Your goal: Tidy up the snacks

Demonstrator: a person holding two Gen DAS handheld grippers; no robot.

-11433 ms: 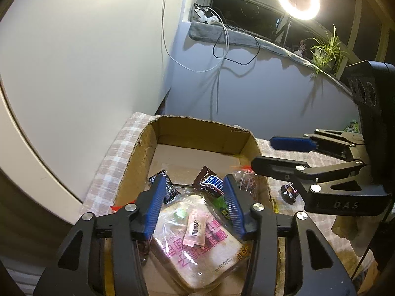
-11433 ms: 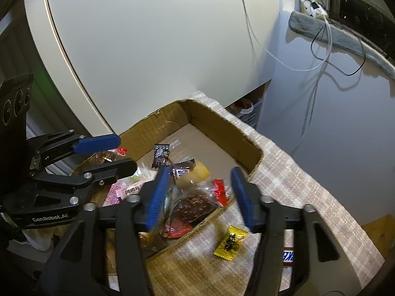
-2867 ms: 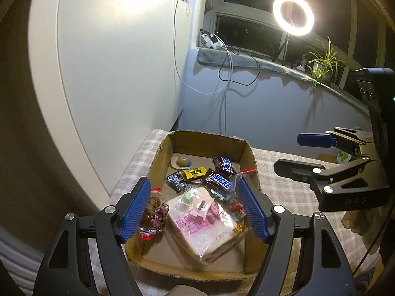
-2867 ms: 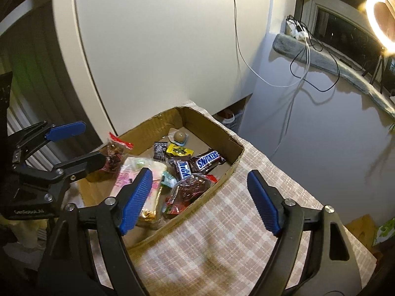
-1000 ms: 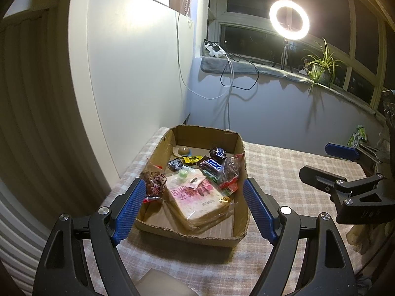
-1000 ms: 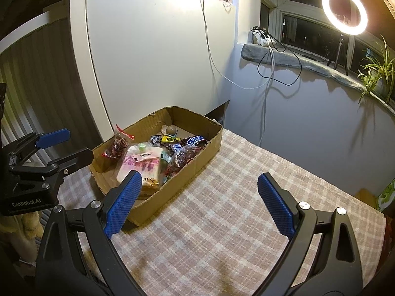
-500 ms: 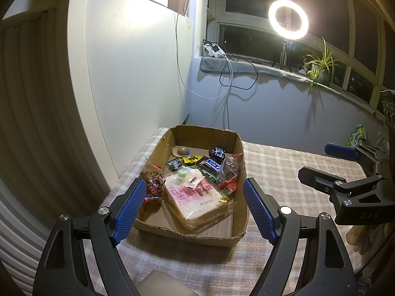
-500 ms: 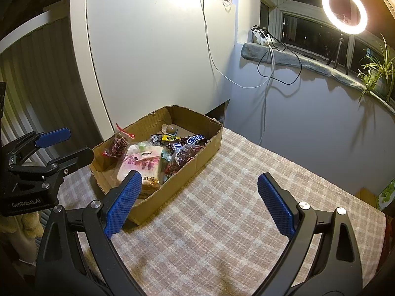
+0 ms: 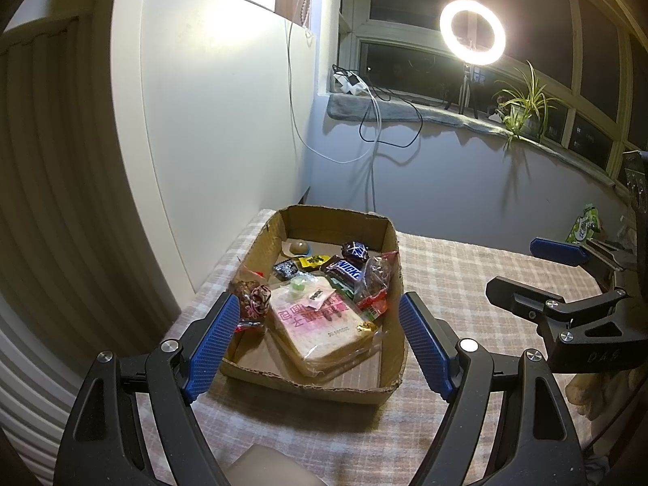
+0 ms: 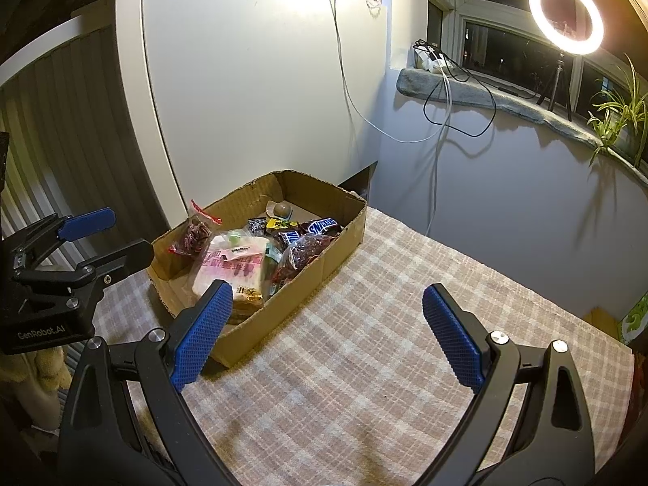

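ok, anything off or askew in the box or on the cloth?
Nothing spilled: the checked cloth is bare. In the cardboard box, a red-edged packet leans up against the left wall, poking over the rim, and the bagged bread lies skewed. The box's near rim is ragged. Both grippers are open, empty.

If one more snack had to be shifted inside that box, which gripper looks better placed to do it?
Probably the left gripper. It is open and faces straight over the near edge of the box. The right gripper, also open, sits off to the box's side over bare tablecloth.
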